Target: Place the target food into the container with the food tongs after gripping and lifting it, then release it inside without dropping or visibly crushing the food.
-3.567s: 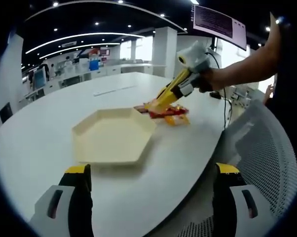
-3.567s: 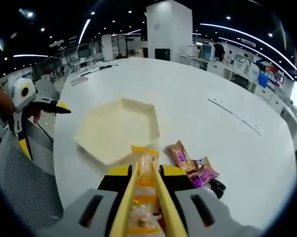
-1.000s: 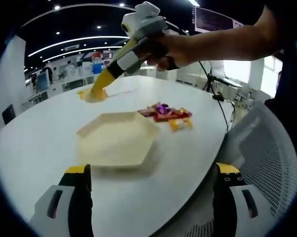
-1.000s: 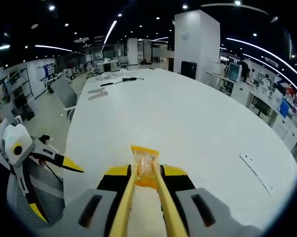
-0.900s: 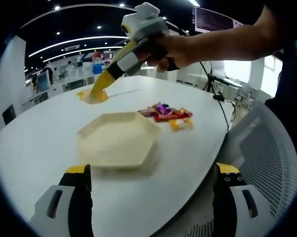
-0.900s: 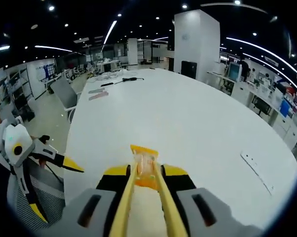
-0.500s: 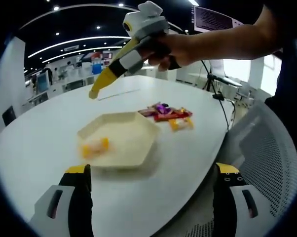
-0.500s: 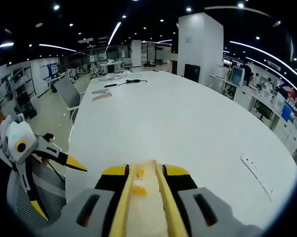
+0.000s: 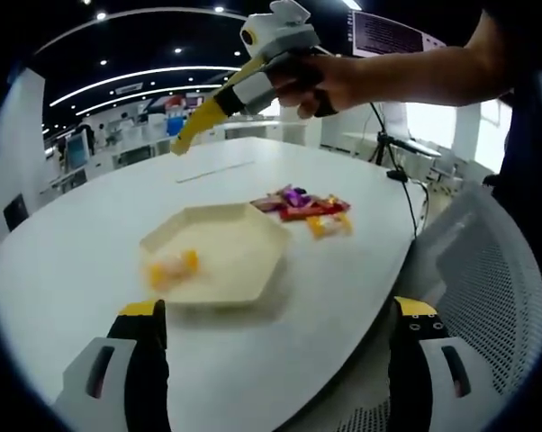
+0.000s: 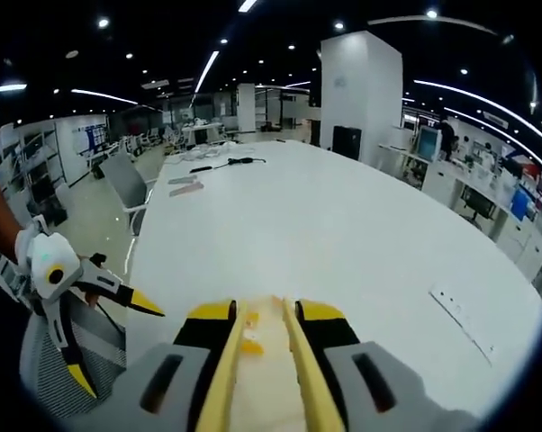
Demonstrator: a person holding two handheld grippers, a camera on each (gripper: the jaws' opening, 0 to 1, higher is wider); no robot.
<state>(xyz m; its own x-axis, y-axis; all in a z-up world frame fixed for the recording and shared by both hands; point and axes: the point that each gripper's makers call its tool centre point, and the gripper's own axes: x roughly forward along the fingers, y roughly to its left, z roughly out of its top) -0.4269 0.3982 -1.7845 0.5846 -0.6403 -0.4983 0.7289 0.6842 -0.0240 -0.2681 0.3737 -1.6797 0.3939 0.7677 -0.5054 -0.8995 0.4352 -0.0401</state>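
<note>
While the right gripper (image 9: 185, 142) hangs above the white tabletop (image 9: 82, 243) with its yellow tongs slightly parted and empty, the orange-wrapped snack (image 9: 170, 266) lies inside the cream hexagonal tray (image 9: 244, 236). Left gripper (image 9: 271, 360) jaws are spread wide, empty. More wrapped snacks (image 9: 307, 207) lie beside the tray.

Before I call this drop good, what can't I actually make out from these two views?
- Candy in the tray, left gripper view: motion-blurred, so crushing can't be judged.
- Same candy, right gripper view: mostly hidden between the tongs.
- Right tool: whether the tongs are open is too small to tell.
- Snack pile: wrappers overlap; count and labels unreadable.
- Left tool: jaws apart, tips cut by the bottom edge.
</note>
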